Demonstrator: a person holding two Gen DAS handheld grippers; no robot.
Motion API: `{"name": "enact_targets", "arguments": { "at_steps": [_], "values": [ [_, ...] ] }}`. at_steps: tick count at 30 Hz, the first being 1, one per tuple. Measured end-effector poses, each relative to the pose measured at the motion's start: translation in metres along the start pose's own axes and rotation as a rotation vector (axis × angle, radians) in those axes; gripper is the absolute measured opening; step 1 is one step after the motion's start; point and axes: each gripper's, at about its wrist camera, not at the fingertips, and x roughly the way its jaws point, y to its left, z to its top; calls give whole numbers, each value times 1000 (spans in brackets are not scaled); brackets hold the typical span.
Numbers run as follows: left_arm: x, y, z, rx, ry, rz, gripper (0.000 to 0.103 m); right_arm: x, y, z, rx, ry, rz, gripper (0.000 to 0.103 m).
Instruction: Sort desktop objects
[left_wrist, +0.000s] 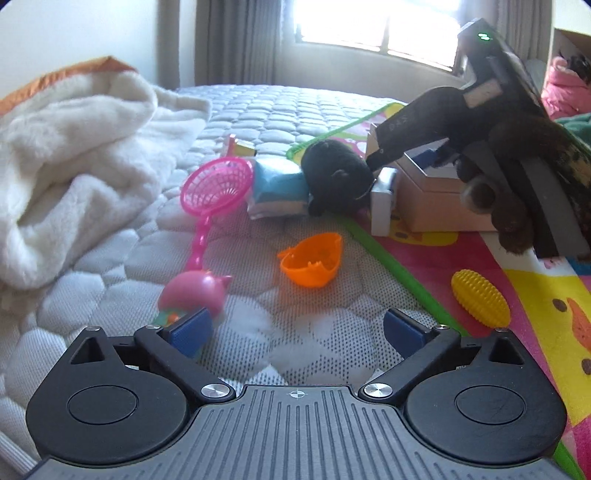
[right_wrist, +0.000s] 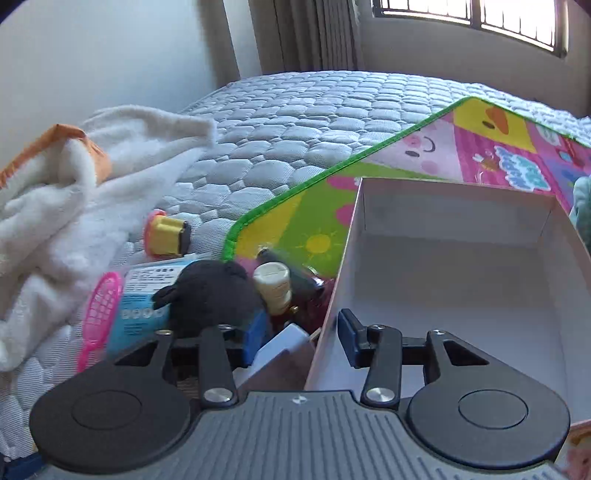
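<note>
Left tongs (left_wrist: 295, 330) spread over bare mattress (left_wrist: 295, 314); right tongs (right_wrist: 299, 338) released astride box rim (right_wrist: 332, 306).

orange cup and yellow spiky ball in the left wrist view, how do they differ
The orange cup is hollow and smooth, tipped with its open mouth showing; the yellow spiky ball is a closed oval covered in small bumps. The cup lies on the grey quilted mattress, while the ball lies on the colourful play mat. Both look like small plastic toys, and neither gripper touches them.
</note>
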Motion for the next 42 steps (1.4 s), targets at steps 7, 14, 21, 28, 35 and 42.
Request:
{"name": "enact_targets", "arguments": {
  "at_steps": [7,14,21,28,35,42],
  "values": [
    [1,1,-7,-100,31,35,103,-34,55,-44,-213,81,294,43],
    [-2,-30,-18,-85,108,136,103,-109,42,-75,-350,-85,229,44],
    [-13,-75,-22,-51,84,173,103,-139,-30,-110,-309,-55,146,45],
    [-18,-75,-13,-121,96,241,103,-149,-10,-139,-327,-2,158,45],
    [-23,-56,-36,-169,110,273,103,-148,-5,-149,-276,33,34,45],
    [-34,-54,-55,-173,93,247,103,-125,9,-148,-262,55,66,45]
  ]
}}
